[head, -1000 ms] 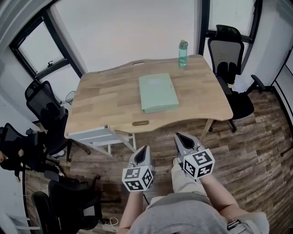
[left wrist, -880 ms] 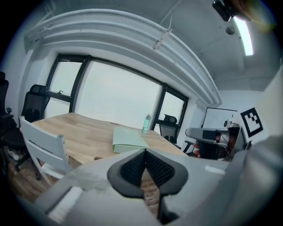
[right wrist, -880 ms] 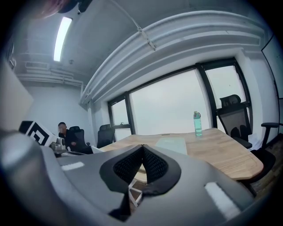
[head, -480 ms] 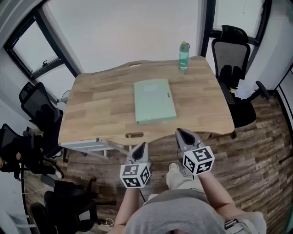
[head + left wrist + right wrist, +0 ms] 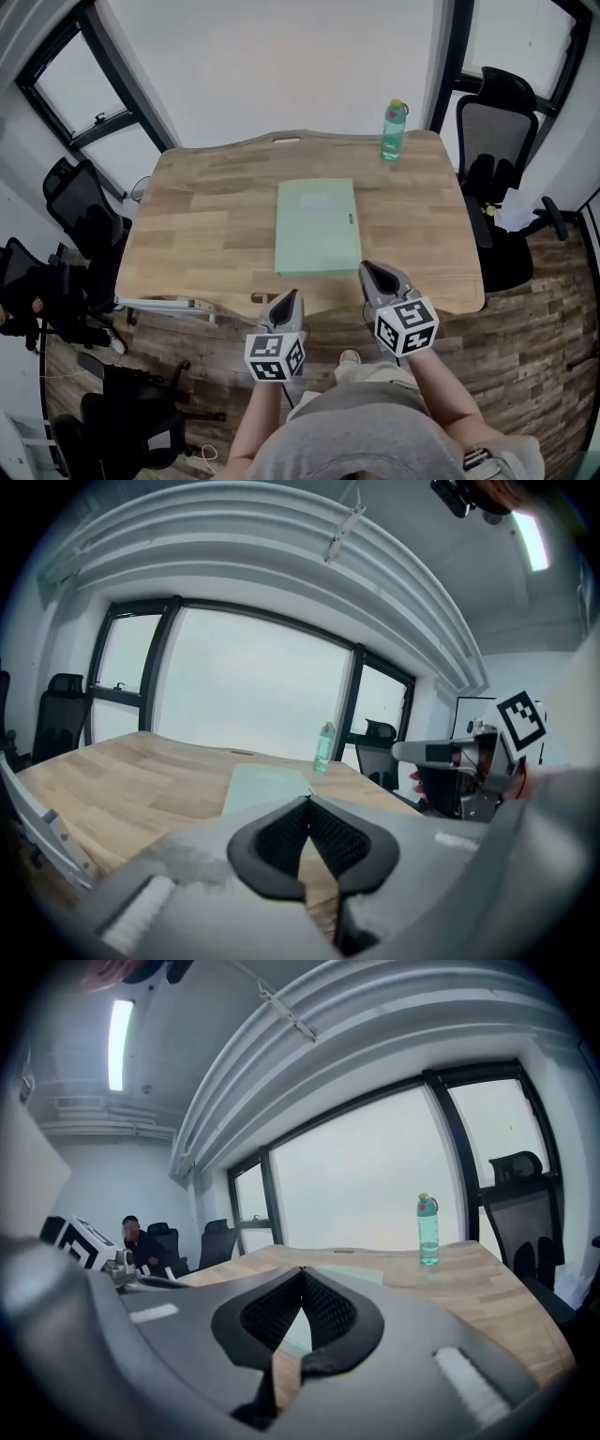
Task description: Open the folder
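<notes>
Jaws together and empty, the left gripper (image 5: 292, 294) and the right gripper (image 5: 367, 268) hang side by side at the lower centre of the head view, over the near edge of the wooden table (image 5: 202, 220). Each gripper's pads meet at the tips with nothing between them. Just above them in the frame, at mid-table, the pale green folder (image 5: 317, 225) lies flat and closed, its cover untouched. A green water bottle (image 5: 394, 129) stands toward the upper right, at the table's far corner, well apart from the folder. The task looks to be at its very start. Neither gripper touches the folder, so reaching it, catching the cover's edge and lifting it open all remain.
</notes>
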The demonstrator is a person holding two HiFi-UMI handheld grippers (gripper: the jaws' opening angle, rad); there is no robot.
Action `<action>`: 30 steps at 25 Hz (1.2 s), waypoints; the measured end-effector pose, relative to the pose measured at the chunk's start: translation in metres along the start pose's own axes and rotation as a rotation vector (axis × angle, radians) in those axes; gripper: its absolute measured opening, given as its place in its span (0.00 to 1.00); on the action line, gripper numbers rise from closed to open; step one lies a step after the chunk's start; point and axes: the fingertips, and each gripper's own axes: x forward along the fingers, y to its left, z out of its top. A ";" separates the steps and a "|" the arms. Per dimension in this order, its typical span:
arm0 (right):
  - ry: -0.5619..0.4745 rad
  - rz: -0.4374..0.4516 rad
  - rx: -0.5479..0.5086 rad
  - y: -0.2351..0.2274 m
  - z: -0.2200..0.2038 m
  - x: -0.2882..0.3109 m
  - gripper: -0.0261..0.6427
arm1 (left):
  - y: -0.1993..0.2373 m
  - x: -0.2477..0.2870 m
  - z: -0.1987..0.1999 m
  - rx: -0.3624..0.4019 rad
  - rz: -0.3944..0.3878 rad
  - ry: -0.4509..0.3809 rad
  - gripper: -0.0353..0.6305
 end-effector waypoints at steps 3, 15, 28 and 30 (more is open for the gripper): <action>0.007 0.020 -0.009 -0.013 0.002 0.018 0.03 | 0.008 0.018 -0.002 -0.002 0.026 0.016 0.06; 0.084 0.051 -0.008 -0.056 -0.024 0.071 0.03 | 0.028 0.067 -0.015 0.010 0.069 0.060 0.06; 0.237 0.020 -0.001 -0.097 -0.077 0.117 0.03 | 0.044 0.104 -0.029 0.073 0.049 0.158 0.16; 0.272 0.013 -0.005 -0.103 -0.088 0.122 0.03 | 0.048 0.108 -0.035 0.106 0.041 0.195 0.22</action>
